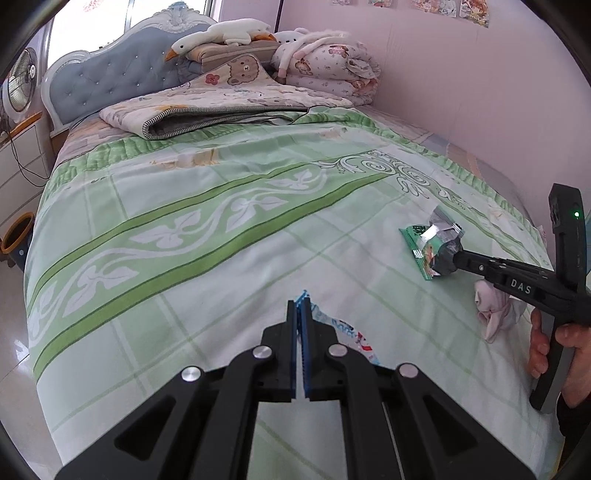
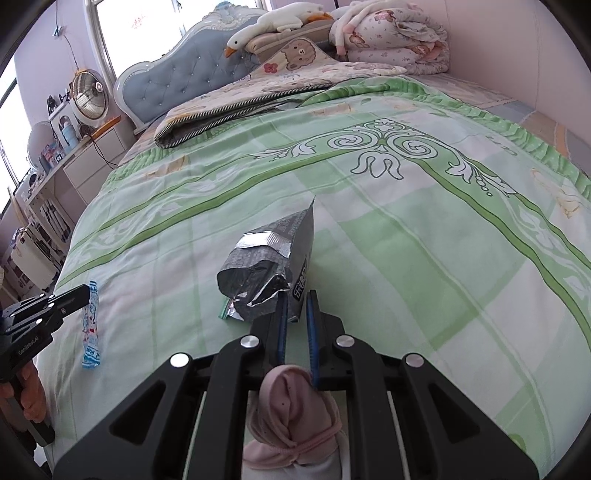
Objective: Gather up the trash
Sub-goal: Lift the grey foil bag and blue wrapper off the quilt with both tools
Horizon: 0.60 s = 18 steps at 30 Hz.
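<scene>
A crumpled silver and grey snack bag [image 2: 269, 266] lies on the green bedspread [image 2: 406, 240], on top of a green wrapper [image 1: 417, 245]. My right gripper [image 2: 296, 295] has its tips at the bag's near corner, jaws narrowly apart around its edge; it also shows in the left wrist view [image 1: 456, 256] touching the bag [image 1: 441, 240]. A thin blue and white wrapper [image 2: 91, 325] lies by my left gripper [image 1: 300, 301], whose jaws are closed on its blue end [image 1: 303, 295]; the rest trails right [image 1: 351, 332].
A pink rolled sock [image 2: 291, 410] lies under my right gripper. Folded quilts [image 1: 221, 110], a goose plush [image 1: 221, 35] and a blue headboard [image 1: 110, 81] are at the bed's far end. A pink wall [image 1: 480, 92] runs along the right. A fan [image 2: 90, 94] and shelves [image 2: 40, 206] stand left.
</scene>
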Motion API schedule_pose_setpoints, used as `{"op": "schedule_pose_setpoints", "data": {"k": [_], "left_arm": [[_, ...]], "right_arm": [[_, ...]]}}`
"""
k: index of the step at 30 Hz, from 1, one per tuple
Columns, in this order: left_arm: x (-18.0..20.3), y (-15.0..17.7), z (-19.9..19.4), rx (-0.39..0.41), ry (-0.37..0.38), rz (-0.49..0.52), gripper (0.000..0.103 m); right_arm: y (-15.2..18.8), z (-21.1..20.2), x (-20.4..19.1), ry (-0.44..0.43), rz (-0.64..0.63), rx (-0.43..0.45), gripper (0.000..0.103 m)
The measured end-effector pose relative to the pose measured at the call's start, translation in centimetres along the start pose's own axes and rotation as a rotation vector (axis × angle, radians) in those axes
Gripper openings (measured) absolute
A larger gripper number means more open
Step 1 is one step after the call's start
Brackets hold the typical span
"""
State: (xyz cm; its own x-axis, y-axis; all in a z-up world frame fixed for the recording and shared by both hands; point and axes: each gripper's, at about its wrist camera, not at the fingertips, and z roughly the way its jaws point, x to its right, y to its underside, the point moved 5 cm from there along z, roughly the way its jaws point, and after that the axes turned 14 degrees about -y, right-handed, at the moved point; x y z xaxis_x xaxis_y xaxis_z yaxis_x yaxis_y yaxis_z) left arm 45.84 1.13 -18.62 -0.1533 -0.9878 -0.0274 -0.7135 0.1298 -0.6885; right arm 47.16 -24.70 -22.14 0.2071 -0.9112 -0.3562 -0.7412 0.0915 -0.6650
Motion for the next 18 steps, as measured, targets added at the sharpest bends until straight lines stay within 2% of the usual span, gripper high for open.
{"op": "schedule_pose_setpoints", "data": {"k": [14, 18], "left_arm": [[0.6, 0.9, -1.7, 0.006, 0.051, -0.022, 0.002], [0.4, 0.9, -1.6, 0.001, 0.056, -0.034, 0.002]], "right_arm": [[0.3, -1.7, -0.5, -0.011, 0.014, 0.037, 0.010], [0.3, -1.3, -0.3, -0.006, 0.010, 0.017, 0.011]]}}
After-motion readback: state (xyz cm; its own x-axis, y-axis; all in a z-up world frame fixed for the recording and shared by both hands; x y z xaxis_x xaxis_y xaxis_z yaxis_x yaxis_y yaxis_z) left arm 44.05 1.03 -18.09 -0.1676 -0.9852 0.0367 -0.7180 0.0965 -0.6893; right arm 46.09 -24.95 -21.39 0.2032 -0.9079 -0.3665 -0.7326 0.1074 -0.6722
